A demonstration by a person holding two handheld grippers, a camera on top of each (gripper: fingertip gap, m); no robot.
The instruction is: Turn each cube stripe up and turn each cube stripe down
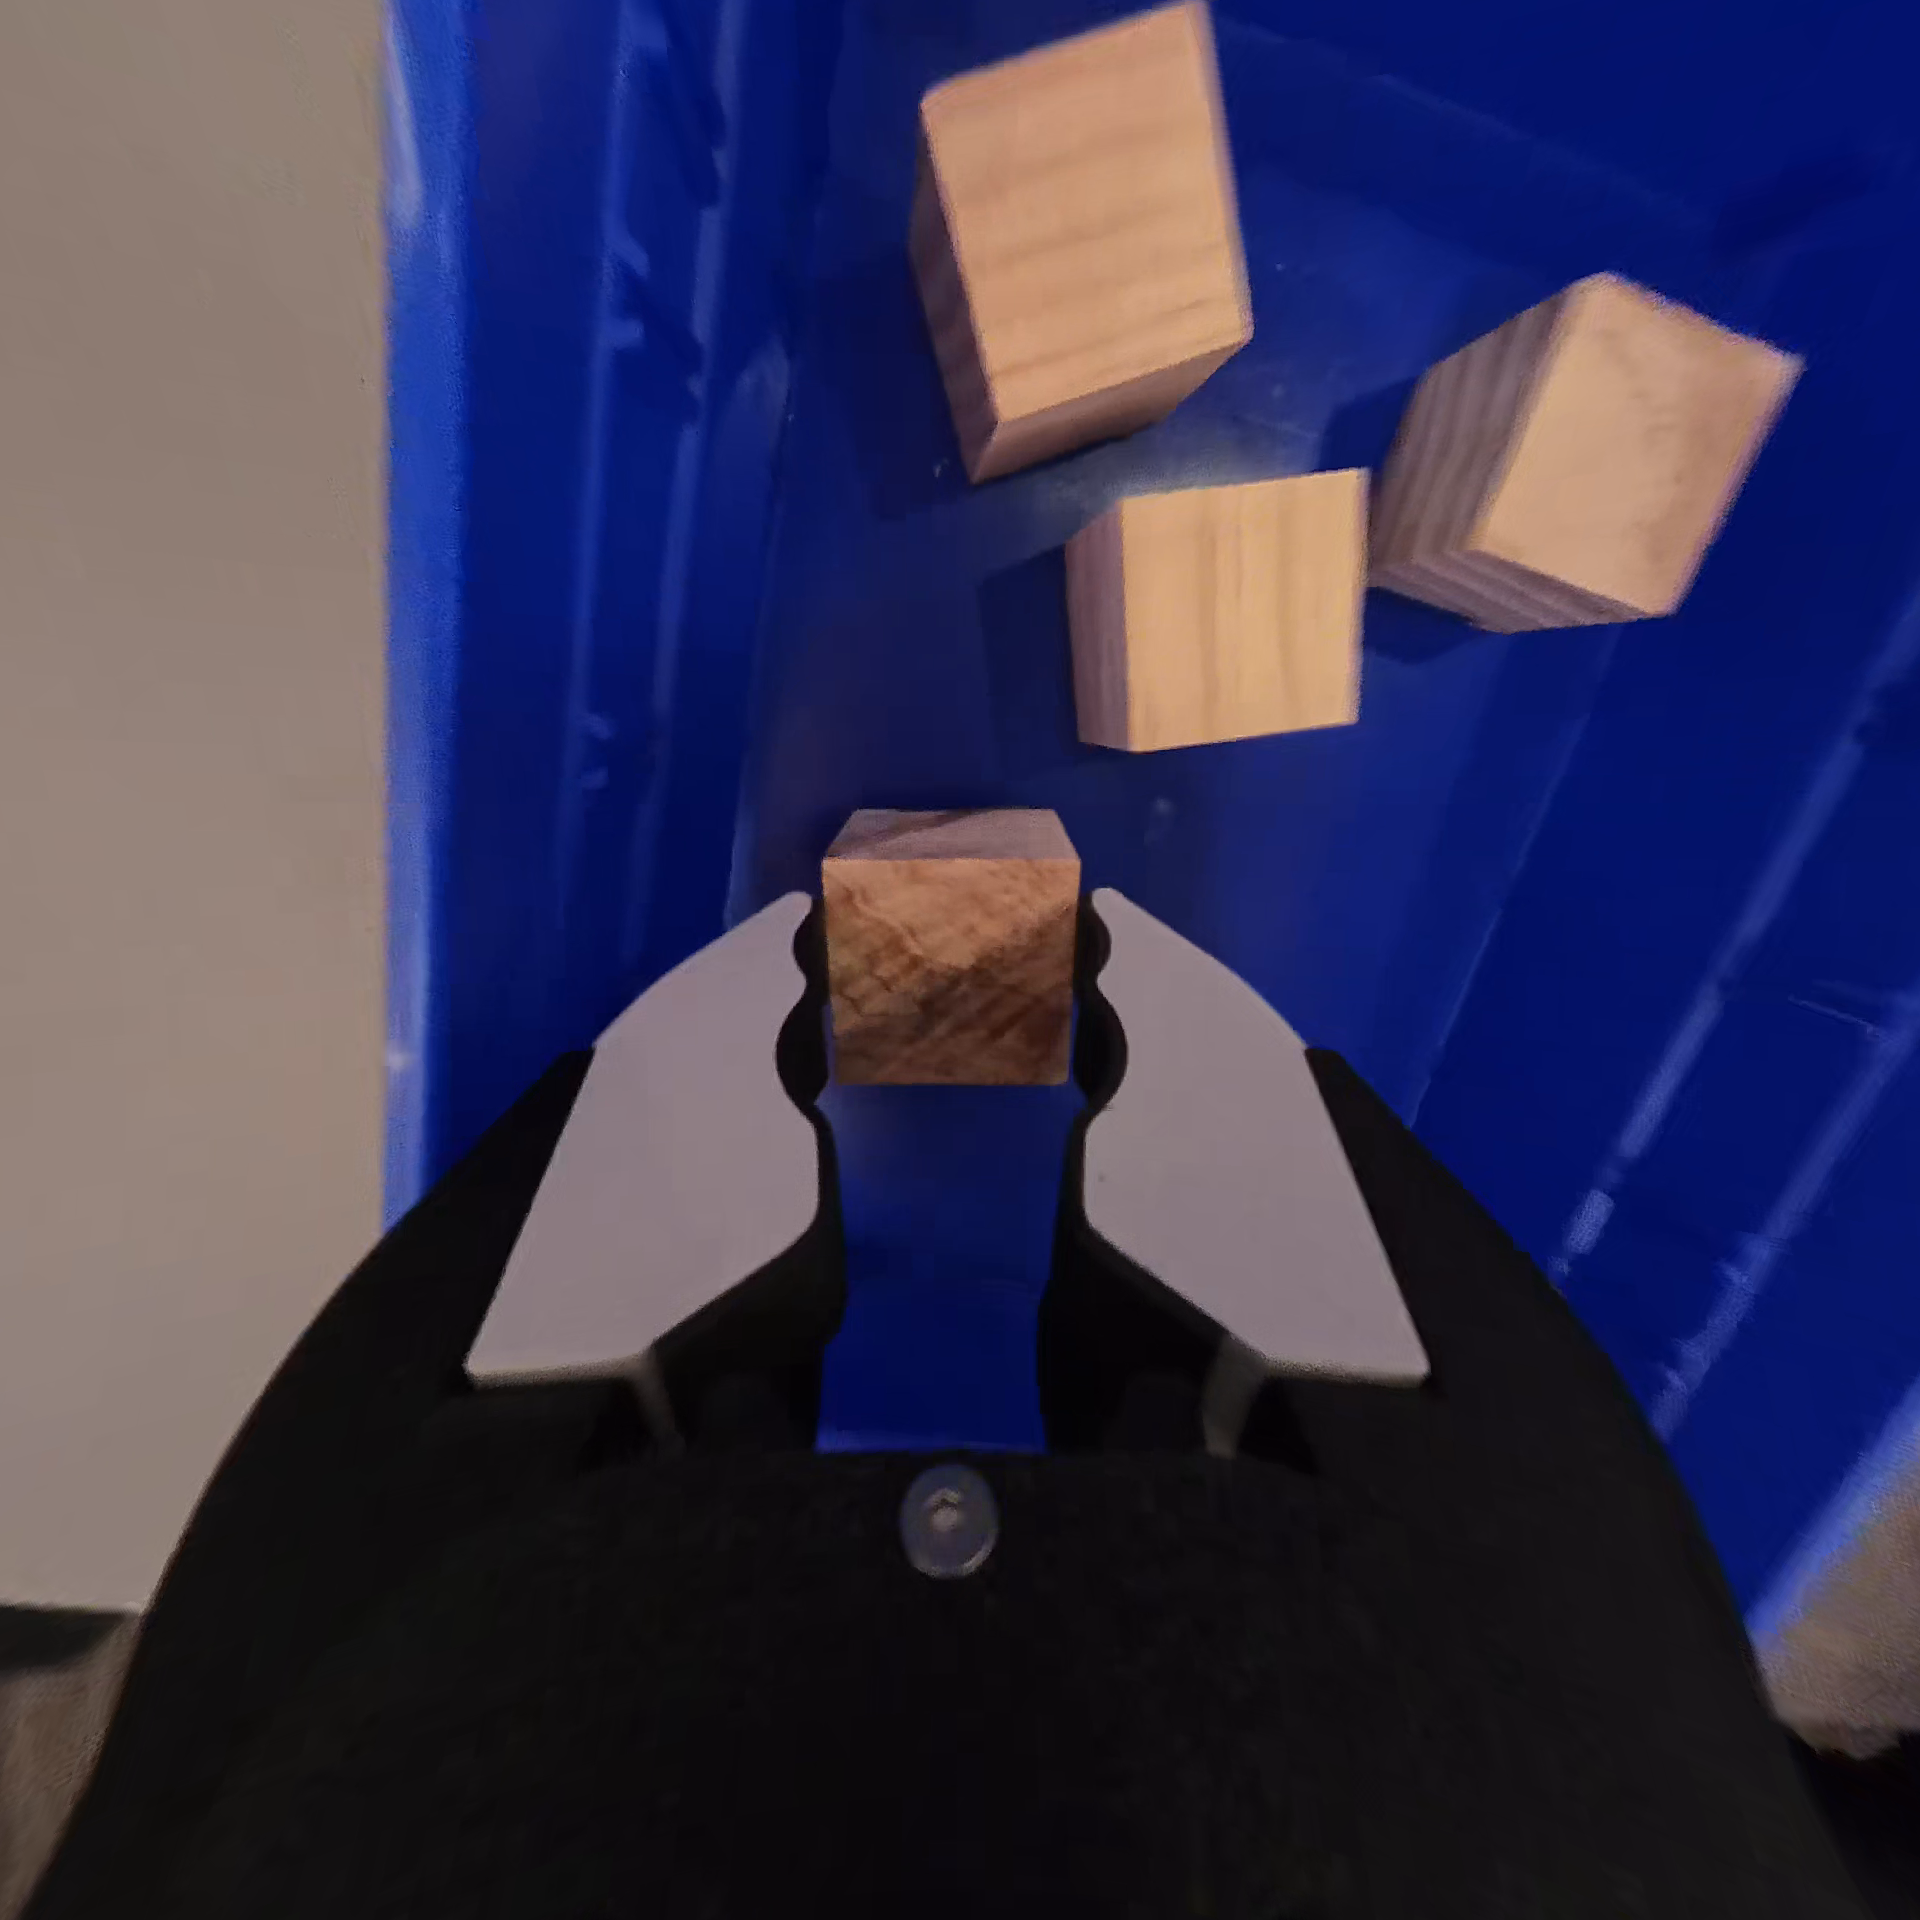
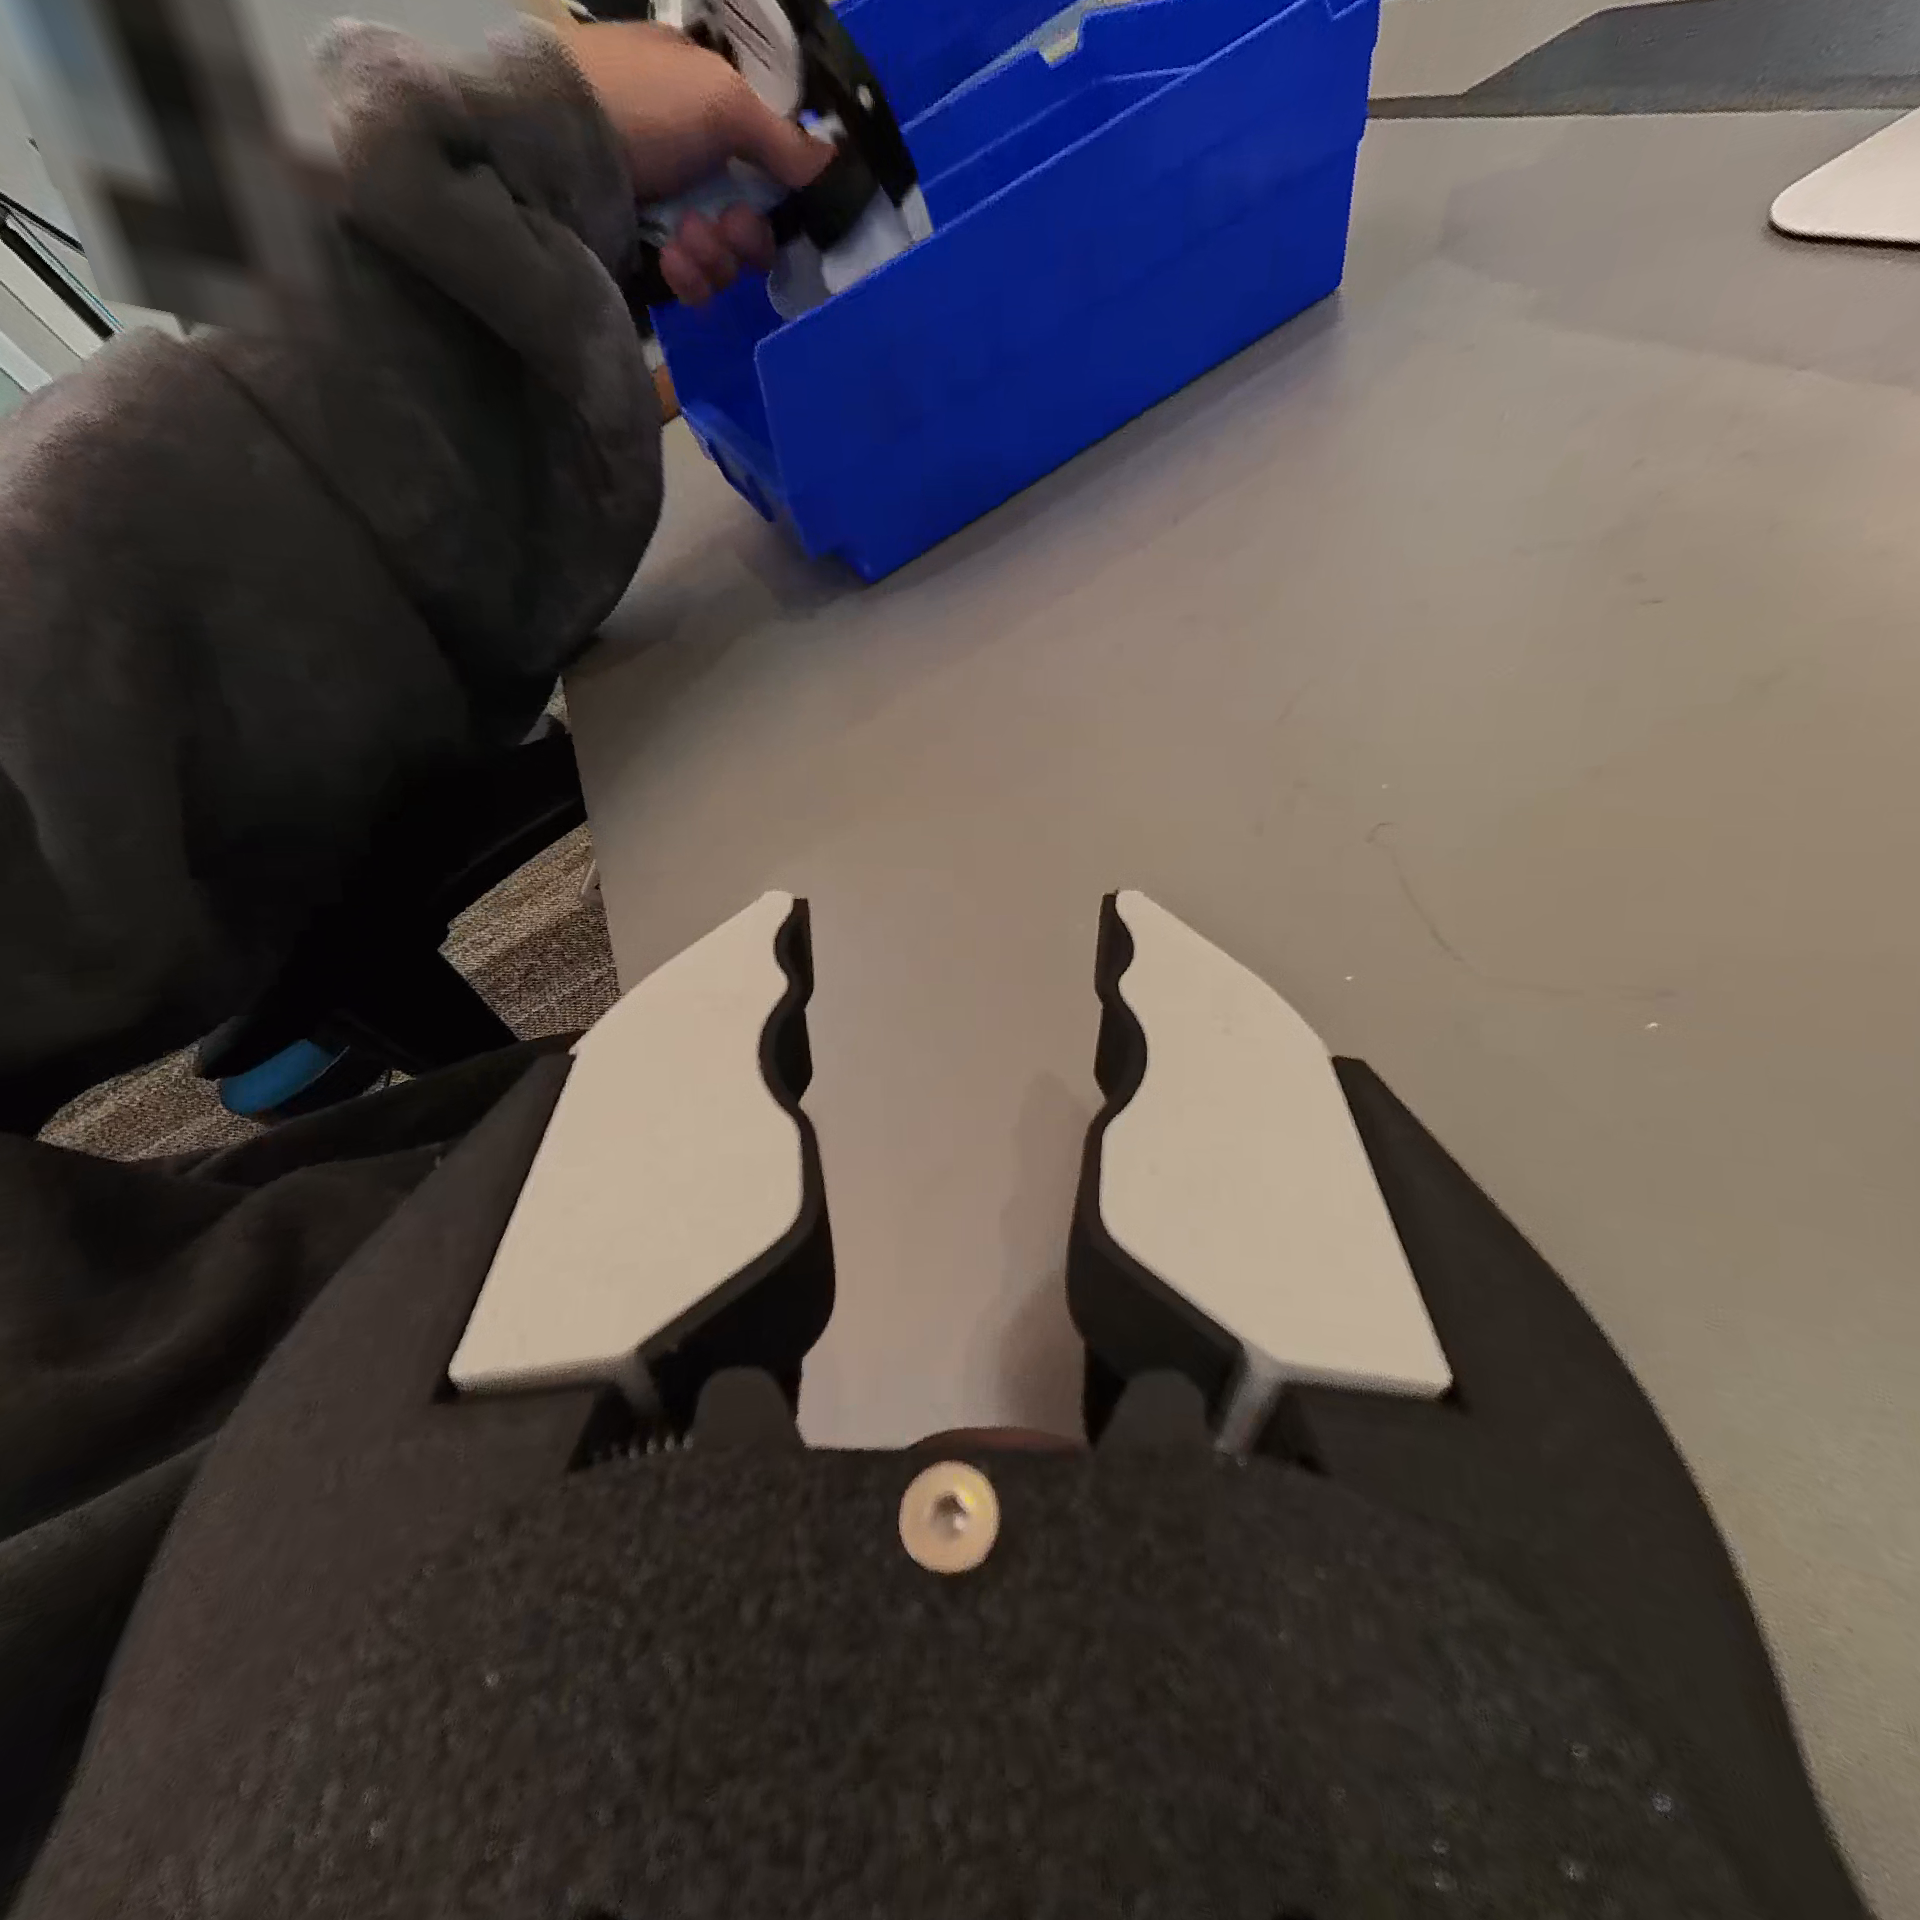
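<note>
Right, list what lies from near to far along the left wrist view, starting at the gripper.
Left gripper shut on the darker-grained small wooden cube → pale wooden cube just beyond it → largest-looking pale wooden cube farthest up the blue plastic bin. The fourth cube at right is left out, since its depth overlaps the others.

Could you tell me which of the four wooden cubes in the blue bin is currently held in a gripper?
The darker-grained cube, clamped by the left gripper; the three paler cubes lie loose beyond it.

table (image 2: pixel 1455 727): grey, matte | floor (image 2: pixel 520 956): mottled carpet (lower left) | wall (image 1: pixel 187 727): pale
</note>
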